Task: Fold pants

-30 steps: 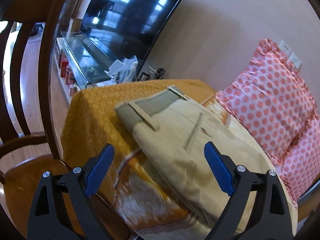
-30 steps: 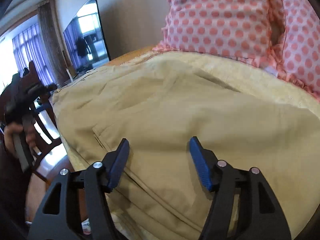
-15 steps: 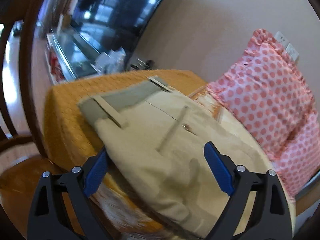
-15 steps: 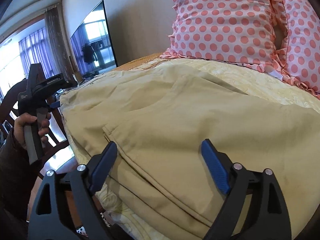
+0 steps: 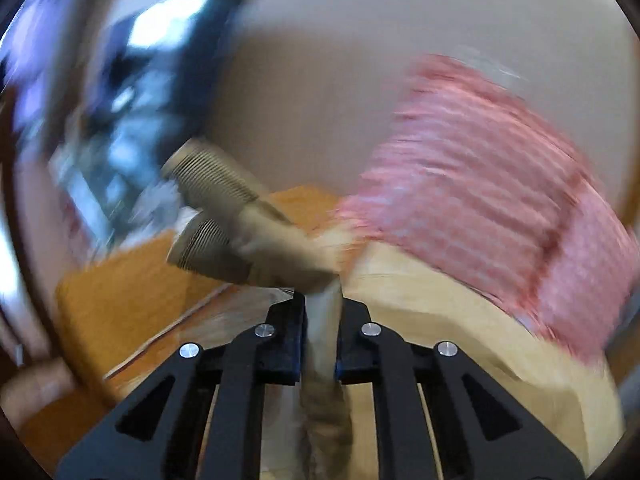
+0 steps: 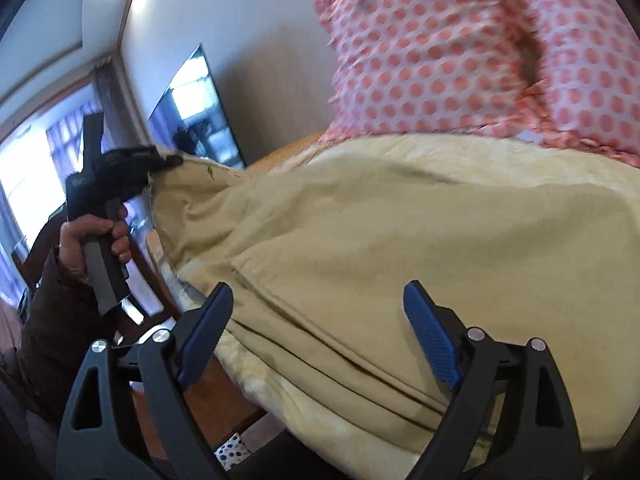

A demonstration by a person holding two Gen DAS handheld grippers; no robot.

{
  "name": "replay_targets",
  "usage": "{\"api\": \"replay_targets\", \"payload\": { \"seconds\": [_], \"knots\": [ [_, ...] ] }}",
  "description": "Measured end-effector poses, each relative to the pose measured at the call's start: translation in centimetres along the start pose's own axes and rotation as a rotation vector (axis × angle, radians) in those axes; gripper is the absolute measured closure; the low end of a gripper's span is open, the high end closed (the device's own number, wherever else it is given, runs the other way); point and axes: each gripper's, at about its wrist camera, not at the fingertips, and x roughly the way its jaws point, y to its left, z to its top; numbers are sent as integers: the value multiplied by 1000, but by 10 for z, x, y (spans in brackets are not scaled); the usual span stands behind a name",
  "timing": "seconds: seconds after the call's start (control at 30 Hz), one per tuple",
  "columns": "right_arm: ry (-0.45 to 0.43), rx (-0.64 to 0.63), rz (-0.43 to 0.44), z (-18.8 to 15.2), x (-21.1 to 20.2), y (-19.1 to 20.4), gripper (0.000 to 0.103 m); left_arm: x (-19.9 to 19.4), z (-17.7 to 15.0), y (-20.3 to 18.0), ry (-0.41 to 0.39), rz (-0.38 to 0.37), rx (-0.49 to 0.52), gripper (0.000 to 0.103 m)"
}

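Beige pants [image 6: 400, 232] lie spread over a yellow-covered table. My left gripper [image 5: 322, 320] is shut on the waistband end of the pants [image 5: 256, 236], which is bunched and lifted off the table; this view is heavily blurred. In the right wrist view the left gripper [image 6: 160, 162] holds that raised corner at the left. My right gripper [image 6: 320, 340] is open, its blue pads [image 6: 430, 344] just above the near edge of the pants, holding nothing.
Two pink polka-dot pillows [image 6: 460, 52] lean against the wall behind the pants. A television [image 6: 196, 112] stands at the far left. The orange tablecloth [image 5: 120, 300] covers the table end. A wooden chair [image 6: 140, 260] stands by the table's left side.
My left gripper has closed on the waistband end of the pants and lifted it, moving fast. My right gripper has stayed open near the pants' front edge.
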Motion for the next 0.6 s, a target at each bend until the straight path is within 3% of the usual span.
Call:
{"api": "replay_targets", "payload": {
  "seconds": [0.13,0.23,0.27,0.37,0.43,0.5,0.6],
  "knots": [
    [-102,77,-96,-3,-47,-28,16,-17,-10,-114,-6,-244,256,94],
    [-176,153,-203,-9,-83,-53,14,-28,-55,-188,73,-449,443,94],
    [-192,177,-236,-11,-92,-61,14,-29,-86,-216,142,-518,546,94],
    [-221,261,-325,-21,-117,-88,13,-24,-148,-245,283,-576,699,94],
    [-225,310,-372,-28,-128,-104,13,-18,-174,-249,348,-574,738,94],
    [-231,338,-401,-32,-136,-114,13,-24,-180,-248,291,-558,762,94],
    [-241,367,-416,-34,-141,-123,13,-33,-161,-248,257,-594,681,95]
  ]
}}
